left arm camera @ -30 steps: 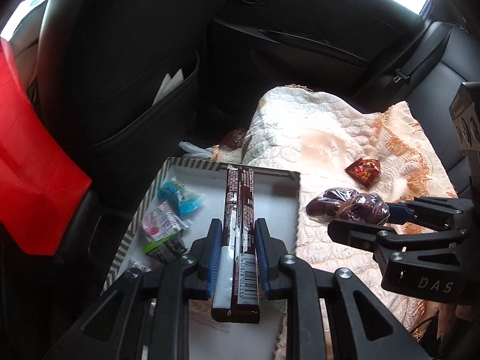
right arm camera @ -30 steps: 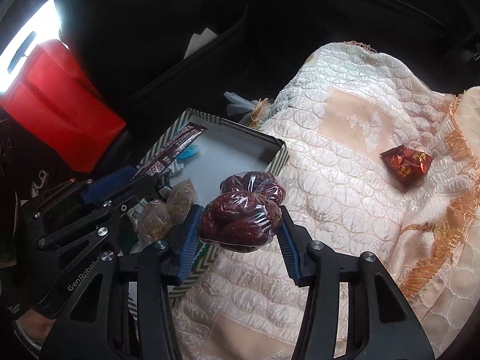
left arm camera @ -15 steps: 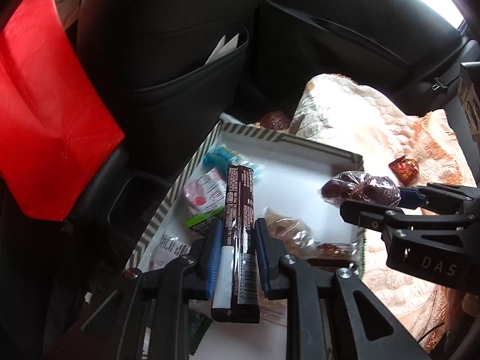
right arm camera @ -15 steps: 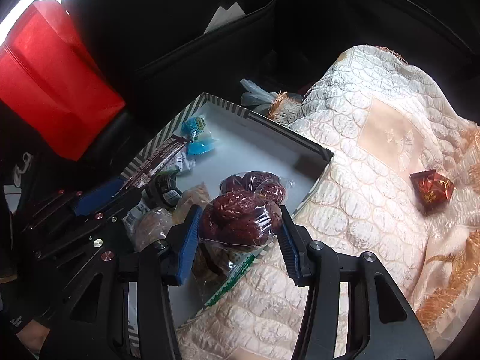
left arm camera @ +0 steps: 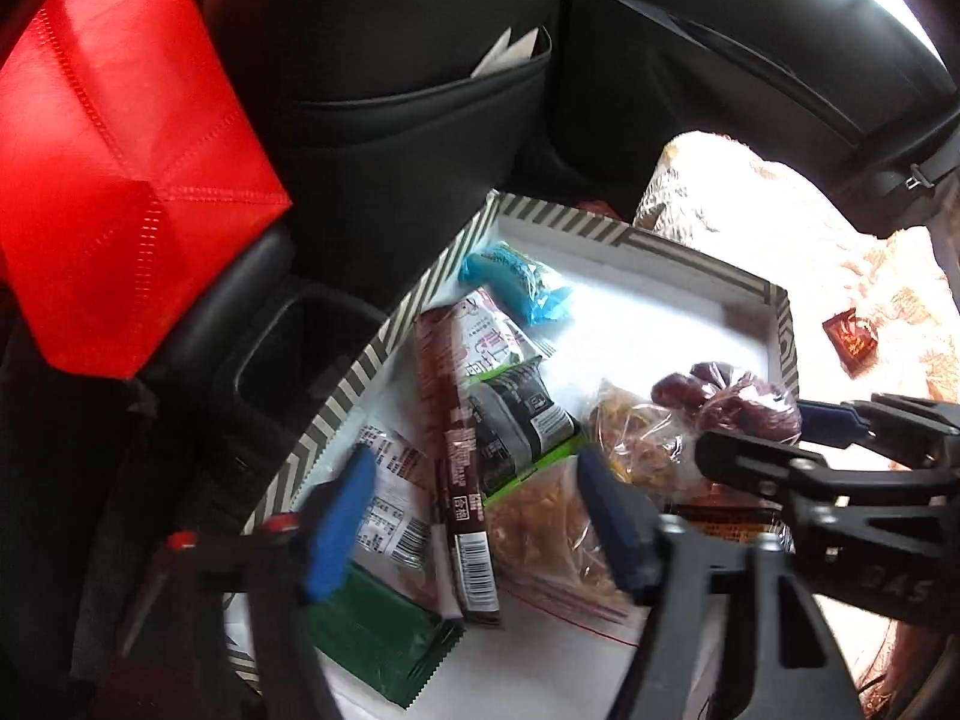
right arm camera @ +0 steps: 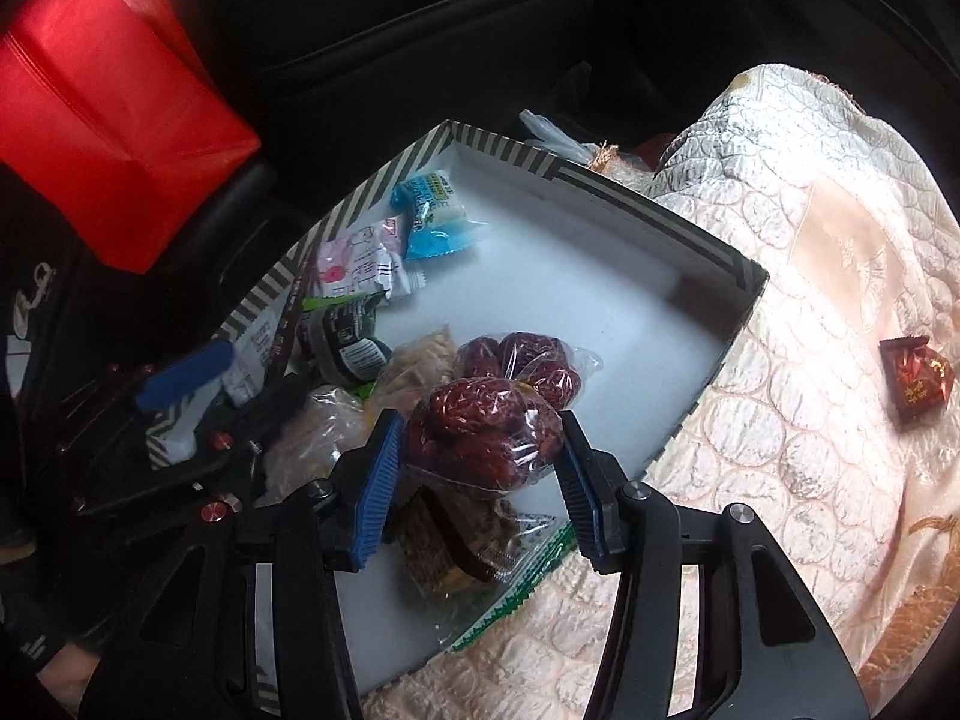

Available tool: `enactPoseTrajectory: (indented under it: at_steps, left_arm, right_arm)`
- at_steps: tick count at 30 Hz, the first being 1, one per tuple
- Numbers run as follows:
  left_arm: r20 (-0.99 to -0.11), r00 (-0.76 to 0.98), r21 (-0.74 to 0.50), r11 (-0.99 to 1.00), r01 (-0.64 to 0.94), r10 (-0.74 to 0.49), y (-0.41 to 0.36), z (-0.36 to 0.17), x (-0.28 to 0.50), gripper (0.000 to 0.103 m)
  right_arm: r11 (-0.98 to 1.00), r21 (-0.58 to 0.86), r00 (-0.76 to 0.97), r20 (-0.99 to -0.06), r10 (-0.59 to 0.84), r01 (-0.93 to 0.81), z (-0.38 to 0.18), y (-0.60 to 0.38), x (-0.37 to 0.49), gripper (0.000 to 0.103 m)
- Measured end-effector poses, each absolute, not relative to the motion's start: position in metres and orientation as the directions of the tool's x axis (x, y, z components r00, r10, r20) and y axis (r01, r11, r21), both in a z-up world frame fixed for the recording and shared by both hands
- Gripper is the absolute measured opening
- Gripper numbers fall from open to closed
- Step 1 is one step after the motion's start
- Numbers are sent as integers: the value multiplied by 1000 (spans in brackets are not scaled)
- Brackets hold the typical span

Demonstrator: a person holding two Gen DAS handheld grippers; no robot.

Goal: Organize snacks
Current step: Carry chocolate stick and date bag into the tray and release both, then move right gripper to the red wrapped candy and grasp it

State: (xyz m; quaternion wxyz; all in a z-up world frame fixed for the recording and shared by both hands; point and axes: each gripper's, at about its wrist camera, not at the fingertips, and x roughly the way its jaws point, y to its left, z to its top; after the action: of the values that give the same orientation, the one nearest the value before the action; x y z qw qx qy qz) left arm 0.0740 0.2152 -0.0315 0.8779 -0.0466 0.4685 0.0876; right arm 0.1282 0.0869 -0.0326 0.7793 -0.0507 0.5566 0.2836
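A striped box (left arm camera: pixel 780 324) (right arm camera: pixel 678 228) lies on the car seat and holds several snack packs. My left gripper (left arm camera: pixel 474 516) is open above the box; the long brown chocolate bar (left arm camera: pixel 450 450) lies loose in the box between its spread fingers. My right gripper (right arm camera: pixel 474 468) is shut on a clear bag of red dates (right arm camera: pixel 486 432) and holds it over the box; the bag also shows in the left wrist view (left arm camera: pixel 738 402). A small red candy packet (right arm camera: pixel 915 375) (left arm camera: pixel 849 339) lies on the quilted cream blanket (right arm camera: pixel 810 330), outside the box.
In the box lie a blue candy (right arm camera: pixel 432 216), a pink-white pack (right arm camera: pixel 354 264), a black-green pack (left arm camera: pixel 516 420), a green pack (left arm camera: pixel 378 630) and bags of yellow snacks (left arm camera: pixel 540 528). A red bag (left arm camera: pixel 108 180) hangs at left. A black seat-back pocket (left arm camera: pixel 420 90) stands behind the box.
My left gripper has opened and let go of the chocolate bar, which now lies in the box. My right gripper has moved further over the box with the dates.
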Motion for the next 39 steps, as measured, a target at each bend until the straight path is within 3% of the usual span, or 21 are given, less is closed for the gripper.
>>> enactPoseTrajectory:
  at_steps: [3,7,15,27,39]
  left_arm:
    - [-829,549,-8,978,-207,109,216,-29,73,86]
    - [-825,553,-9,976,-219,116,216,-24,71,90]
    - [-806,584,-22,980,-197,99,202,-4,73,96]
    - [-824,567,-24,999,-23,-6,121,7,111,97]
    - [-854,515,-39,996,85,-77,42,-4,158,97]
  right_arm:
    - [826,268,217,-882,417,-497,-26,79,124,52]
    - [823,296,218,-870,442,-485,-16,65,118,53]
    - [834,321,247,-852,461,-449,-3,35,115,53]
    - [907,338,288,-869,403,-250,-15,-62,165,53]
    - [959,130,262,-945,197,-251,-35,-155,260,53]
